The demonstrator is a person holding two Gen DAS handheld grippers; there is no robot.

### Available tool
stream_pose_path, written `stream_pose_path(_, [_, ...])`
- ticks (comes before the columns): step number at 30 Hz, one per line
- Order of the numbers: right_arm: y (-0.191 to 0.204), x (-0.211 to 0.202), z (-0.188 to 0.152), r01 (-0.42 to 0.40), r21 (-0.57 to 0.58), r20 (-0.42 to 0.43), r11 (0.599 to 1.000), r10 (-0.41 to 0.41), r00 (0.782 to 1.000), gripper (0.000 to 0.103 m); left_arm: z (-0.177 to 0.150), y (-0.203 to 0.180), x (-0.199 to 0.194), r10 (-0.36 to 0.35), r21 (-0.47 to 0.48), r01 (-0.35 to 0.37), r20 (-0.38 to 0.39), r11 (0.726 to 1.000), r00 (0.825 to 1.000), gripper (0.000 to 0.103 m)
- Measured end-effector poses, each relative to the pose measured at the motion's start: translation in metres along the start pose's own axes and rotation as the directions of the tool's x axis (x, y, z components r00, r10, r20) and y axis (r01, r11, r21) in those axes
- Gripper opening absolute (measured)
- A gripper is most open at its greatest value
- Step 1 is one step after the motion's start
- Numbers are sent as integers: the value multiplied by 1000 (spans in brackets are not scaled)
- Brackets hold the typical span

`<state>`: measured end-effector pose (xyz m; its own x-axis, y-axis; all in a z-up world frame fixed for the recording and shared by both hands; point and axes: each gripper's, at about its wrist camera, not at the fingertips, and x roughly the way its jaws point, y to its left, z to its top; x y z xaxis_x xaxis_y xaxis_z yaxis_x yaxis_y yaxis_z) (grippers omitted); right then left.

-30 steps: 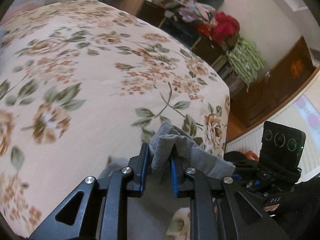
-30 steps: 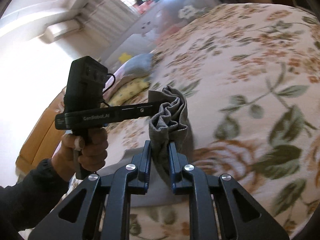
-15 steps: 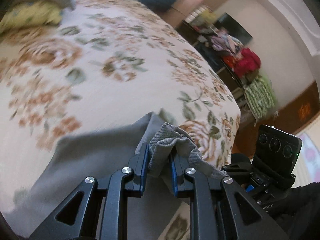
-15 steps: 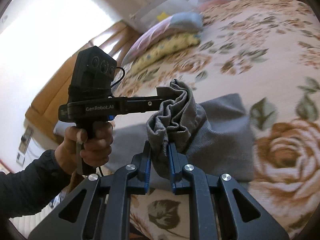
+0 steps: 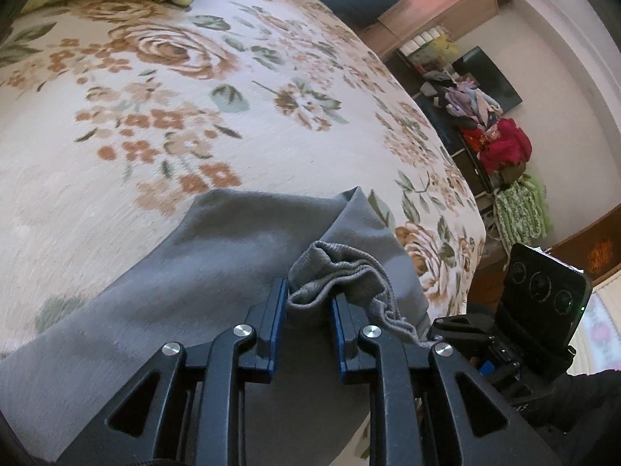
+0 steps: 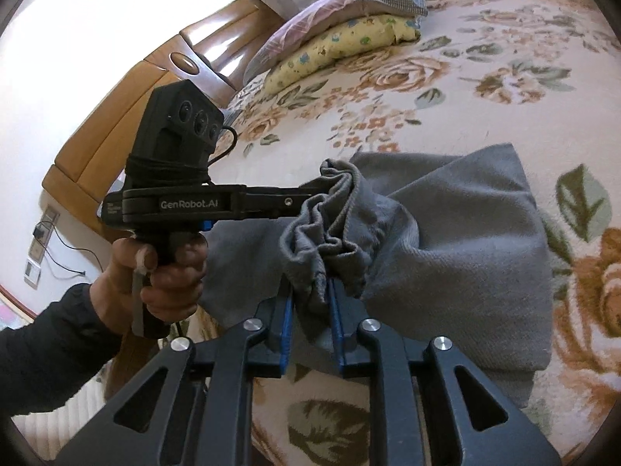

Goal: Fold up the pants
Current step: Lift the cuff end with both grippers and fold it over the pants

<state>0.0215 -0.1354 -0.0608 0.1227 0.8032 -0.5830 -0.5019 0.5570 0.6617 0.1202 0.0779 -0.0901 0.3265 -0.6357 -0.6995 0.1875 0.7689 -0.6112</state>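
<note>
Grey pants [image 5: 217,256] lie spread on the floral bedspread [image 5: 163,124], reaching toward the near edge. My left gripper [image 5: 308,303] is shut on a bunched grey edge of the pants. My right gripper [image 6: 309,295] is shut on another bunched part of the pants [image 6: 458,240], close beside the left one. The left gripper also shows from the side in the right wrist view [image 6: 310,198], its tip buried in the bunched cloth. The right gripper's body shows at the lower right of the left wrist view [image 5: 543,303].
Pillows [image 6: 349,31] lie at the bed's head by a wooden headboard [image 6: 128,116]. A shelf with piled clothes [image 5: 500,147] stands past the far side of the bed. The bed edge [image 5: 477,240] drops off near the grippers.
Both grippers have swung round with the pants held, from facing the bed's foot to facing the pillows. More grey cloth now lies spread on the bedspread in front of them.
</note>
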Motion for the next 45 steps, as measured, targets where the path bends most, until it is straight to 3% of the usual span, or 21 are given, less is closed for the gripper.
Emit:
stream_pose_path(5, [9, -10, -1, -28, -30, -6, 999, 28, 1000, 28, -15, 5, -22, 34, -35, -34, 16, 999, 999, 24])
stream_pose_path(11, [1, -37, 7, -83, 9, 51, 997, 82, 995, 28, -36, -5, -55, 63, -112, -51, 100, 992, 993, 32])
stream_pose_path(14, [-6, -47, 18, -55, 12, 87, 998, 53, 995, 29, -47, -22, -62, 99, -138, -80, 136, 987, 986, 42])
stream_pose_path(17, [-10, -44, 34, -15, -8, 87, 1000, 16, 996, 29, -57, -35, -55, 151, -187, -124, 139, 975, 979, 43])
stream_pose_path(22, [-7, -20, 56, 15, -61, 26, 998, -14, 1000, 28, -68, -48, -37, 218, -277, -171, 146, 945, 965, 47])
stream_pose_path(28, [-1, 11, 73, 21, -113, -52, 993, -27, 998, 28, -70, -53, -20, 326, -302, -276, 126, 912, 937, 50])
stream_pose_path(34, [-1, 29, 84, 11, -133, -140, 991, -30, 990, 29, -78, -44, -13, 331, -344, -278, 106, 897, 938, 50])
stream_pose_path(39, [16, 48, 82, 30, -259, -227, 965, -91, 970, 29, -85, -49, -15, 324, -367, -259, 127, 893, 937, 50])
stream_pose_path(41, [23, 55, 78, 56, -314, -236, 948, -136, 962, 32, -88, -56, -25, 332, -368, -256, 161, 894, 929, 50])
stream_pose_path(43, [24, 60, 77, 58, -328, -240, 943, -143, 960, 42, -87, -61, -28, 331, -349, -253, 184, 902, 926, 53])
stream_pose_path(45, [22, 65, 75, 44, -318, -250, 947, -129, 960, 42, -85, -59, -21, 337, -342, -269, 157, 901, 928, 53])
